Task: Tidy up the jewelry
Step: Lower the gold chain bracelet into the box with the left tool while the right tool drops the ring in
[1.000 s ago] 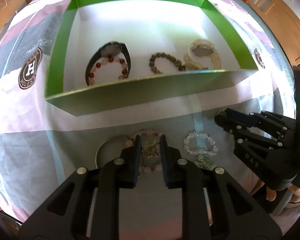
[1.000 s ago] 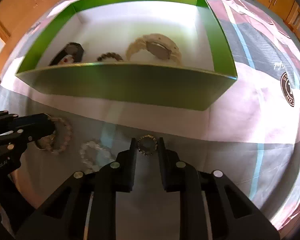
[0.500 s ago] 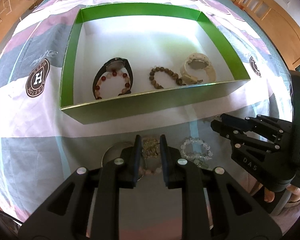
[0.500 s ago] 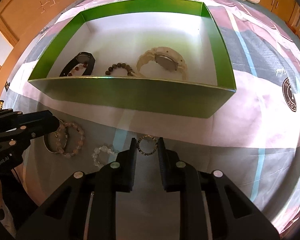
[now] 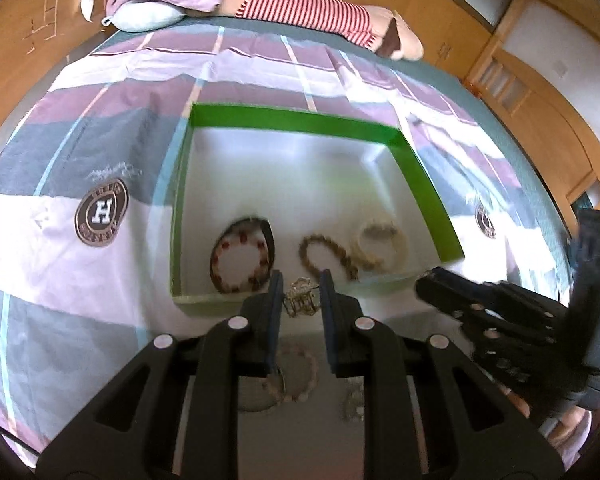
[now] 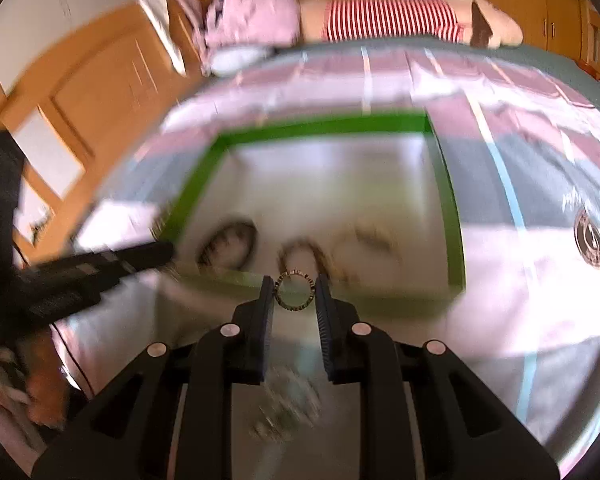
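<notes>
A green-walled box with a white floor lies on the bedspread. Inside it are a red-beaded bracelet on a black watch, a brown bead bracelet and a cream watch. My left gripper is shut on a gold chain piece, held above the box's near wall. My right gripper is shut on a small dark beaded ring bracelet, also raised near the front wall of the box. A pink bead bracelet and a clear bead bracelet lie on the bedspread below.
The patterned bedspread reaches all around the box. A pillow and a striped soft toy lie at the bed's far end. Wooden cabinets stand to the right. A thin metal bangle lies by the pink bracelet.
Both grippers have risen well above the bedspread with their pieces and now look down into the box. The right wrist view is blurred by motion.
</notes>
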The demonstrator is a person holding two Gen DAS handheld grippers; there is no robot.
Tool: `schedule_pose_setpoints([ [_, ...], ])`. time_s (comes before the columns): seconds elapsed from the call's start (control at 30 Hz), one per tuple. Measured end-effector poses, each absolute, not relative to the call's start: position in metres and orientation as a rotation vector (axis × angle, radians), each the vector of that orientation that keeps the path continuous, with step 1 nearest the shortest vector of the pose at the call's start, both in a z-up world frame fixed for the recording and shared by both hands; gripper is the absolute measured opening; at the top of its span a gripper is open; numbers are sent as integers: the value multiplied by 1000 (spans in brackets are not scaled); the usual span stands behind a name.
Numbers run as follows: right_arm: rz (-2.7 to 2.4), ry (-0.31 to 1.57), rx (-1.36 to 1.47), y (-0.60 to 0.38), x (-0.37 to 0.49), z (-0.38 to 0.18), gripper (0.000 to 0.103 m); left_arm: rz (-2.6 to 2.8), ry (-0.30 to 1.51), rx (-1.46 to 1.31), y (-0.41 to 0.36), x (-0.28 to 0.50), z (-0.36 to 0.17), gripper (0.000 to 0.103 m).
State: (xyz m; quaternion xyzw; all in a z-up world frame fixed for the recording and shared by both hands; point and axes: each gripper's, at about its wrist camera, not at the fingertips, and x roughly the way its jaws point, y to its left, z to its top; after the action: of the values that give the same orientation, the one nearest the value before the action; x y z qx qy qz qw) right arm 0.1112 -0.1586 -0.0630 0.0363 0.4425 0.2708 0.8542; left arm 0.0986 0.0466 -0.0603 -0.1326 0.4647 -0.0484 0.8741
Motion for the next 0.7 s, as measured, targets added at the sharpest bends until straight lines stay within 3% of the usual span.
schedule_pose_setpoints([
  [0.47,447,1010,19,-141,147,-94,21,10,1054,-333,67,129,-96,18],
  [0.6,439,997,41,-147,146,-91,32,12,1052,-341,69,128,-97,18],
  [0.7,466,978,75,-152,142,-81,34,2,1030,-354,73,126,-92,20],
])
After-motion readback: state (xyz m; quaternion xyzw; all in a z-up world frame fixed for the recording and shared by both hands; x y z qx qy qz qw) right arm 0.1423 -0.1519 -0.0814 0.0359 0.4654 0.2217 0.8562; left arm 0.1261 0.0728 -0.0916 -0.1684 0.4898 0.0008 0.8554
